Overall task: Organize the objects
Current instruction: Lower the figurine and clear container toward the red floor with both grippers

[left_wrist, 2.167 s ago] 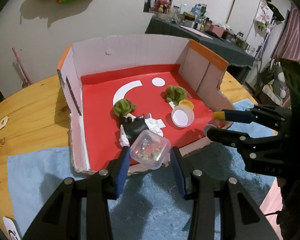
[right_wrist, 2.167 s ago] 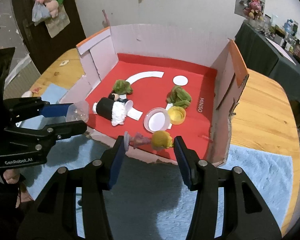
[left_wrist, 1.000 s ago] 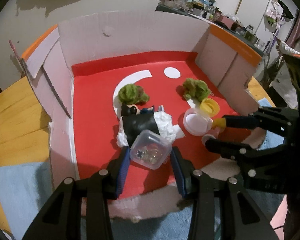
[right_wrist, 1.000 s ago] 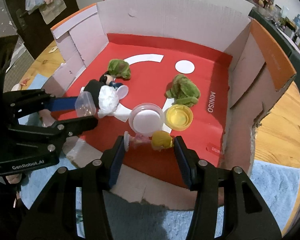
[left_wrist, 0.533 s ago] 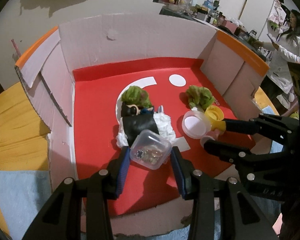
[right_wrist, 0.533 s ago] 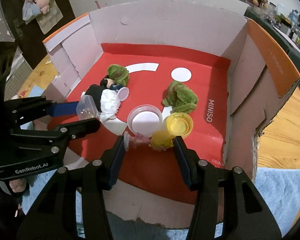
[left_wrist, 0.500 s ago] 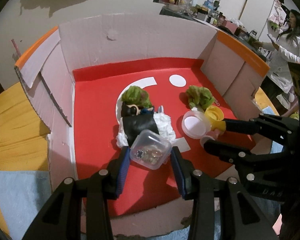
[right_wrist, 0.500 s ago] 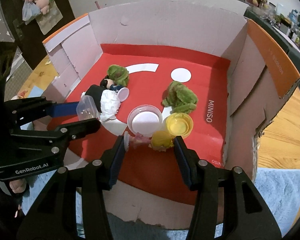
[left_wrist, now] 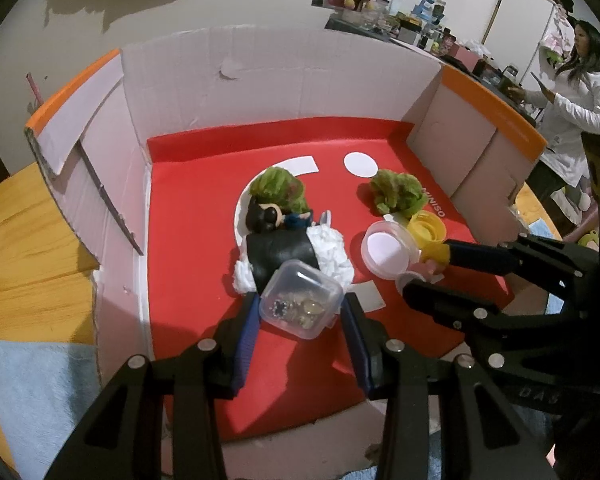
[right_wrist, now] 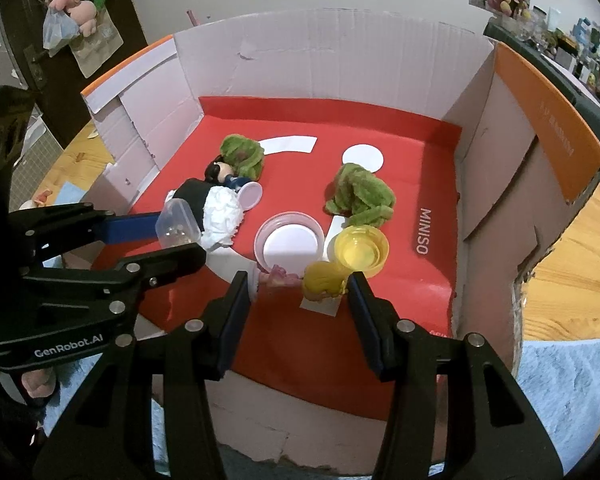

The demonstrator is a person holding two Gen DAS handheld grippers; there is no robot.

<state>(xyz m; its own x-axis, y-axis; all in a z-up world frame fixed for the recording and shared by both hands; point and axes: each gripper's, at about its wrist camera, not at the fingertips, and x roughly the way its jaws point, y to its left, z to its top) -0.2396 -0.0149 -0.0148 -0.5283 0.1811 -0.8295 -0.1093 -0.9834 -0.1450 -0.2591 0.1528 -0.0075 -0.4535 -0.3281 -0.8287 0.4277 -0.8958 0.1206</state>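
Note:
My left gripper [left_wrist: 300, 308] is shut on a small clear plastic box [left_wrist: 301, 304] with small trinkets inside, held over the red floor of an open cardboard box [left_wrist: 188, 240]. It also shows in the right wrist view [right_wrist: 178, 226]. My right gripper [right_wrist: 298, 284] is shut on a small doll with yellow hair [right_wrist: 322, 282] and a pink body, held low over the red floor. The doll also shows in the left wrist view [left_wrist: 430, 266].
Inside the box lie a black-and-white doll [left_wrist: 288, 252], two green plush toys [left_wrist: 278, 188] [left_wrist: 398, 192], a clear round lid [right_wrist: 290, 242], a yellow cup [right_wrist: 360, 252]. High cardboard walls [right_wrist: 320, 64] surround it. Blue towel [right_wrist: 568, 384] covers the wooden table. A person [left_wrist: 576, 76] stands at the right.
Both grippers have moved forward from the towel over the box's front edge and now hold their objects above the red floor. Over the last half second they barely moved.

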